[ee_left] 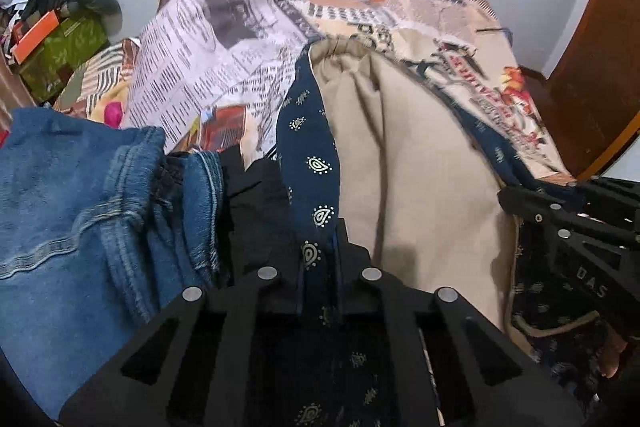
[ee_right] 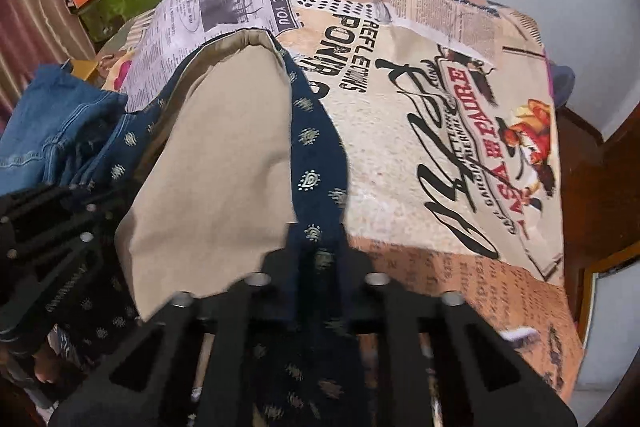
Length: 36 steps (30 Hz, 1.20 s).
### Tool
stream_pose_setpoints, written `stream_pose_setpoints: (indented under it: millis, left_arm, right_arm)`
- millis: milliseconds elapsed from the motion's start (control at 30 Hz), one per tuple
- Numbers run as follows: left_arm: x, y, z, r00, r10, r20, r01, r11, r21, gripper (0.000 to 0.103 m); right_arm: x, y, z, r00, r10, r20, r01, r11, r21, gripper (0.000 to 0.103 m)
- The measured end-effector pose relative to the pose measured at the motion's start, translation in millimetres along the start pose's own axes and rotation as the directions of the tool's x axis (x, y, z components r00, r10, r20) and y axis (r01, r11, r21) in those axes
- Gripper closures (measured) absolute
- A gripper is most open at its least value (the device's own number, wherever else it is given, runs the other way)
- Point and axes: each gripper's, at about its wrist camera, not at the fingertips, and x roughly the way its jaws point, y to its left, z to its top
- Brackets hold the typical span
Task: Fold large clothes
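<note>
Left tool [ee_left: 320, 247] and right tool [ee_right: 316, 239] each pinch a navy printed edge | beige-lined garment [ee_right: 216, 147] spread on the bed [ee_right: 400, 147] | fold begun, unfinished | jeans [ee_left: 80, 207] waiting.

My 2 views both sit just behind their tongs, tilted steeply down and very close over the bed. Both share the navy-and-beige garment [ee_left: 420, 155] [ee_right: 224, 147] and the newspaper-print bedsheet [ee_left: 224, 51] [ee_right: 380, 131]; each view catches the other tongs at its edge.
</note>
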Motion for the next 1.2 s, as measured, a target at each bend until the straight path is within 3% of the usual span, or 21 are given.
stream_pose_setpoints:
  millis: [333,500,667,900,1200]
  left_arm:
    - [-103,-11,-23,0.989,-0.079,0.128,0.071,0.995,0.065,0.094]
    - [-158,-11,-54,0.975,-0.132,0.18,0.118,0.989,0.086,0.094]
    - [-190,-4,-89,0.97,-0.161,0.184,0.147,0.985,0.087,0.094]
    - [-204,3,-148,0.976,-0.134,0.174,0.121,0.989,0.081,0.094]
    - [-175,14,-203,0.991,-0.12,0.062,0.119,0.993,0.028,0.094]
  right_arm:
    - [-98,5,-29,0.986,0.074,0.151,-0.072,0.997,-0.018,0.095]
    - [-139,7,-60,0.976,0.093,0.199,-0.087,0.995,-0.039,0.095]
    - [-161,3,-93,0.972,0.112,0.205,-0.106,0.994,-0.039,0.095]
    - [-166,-6,-139,0.98,0.099,0.17,-0.098,0.995,-0.014,0.095]
    - [-144,-23,-188,0.992,0.1,0.078,-0.106,0.991,0.077,0.095]
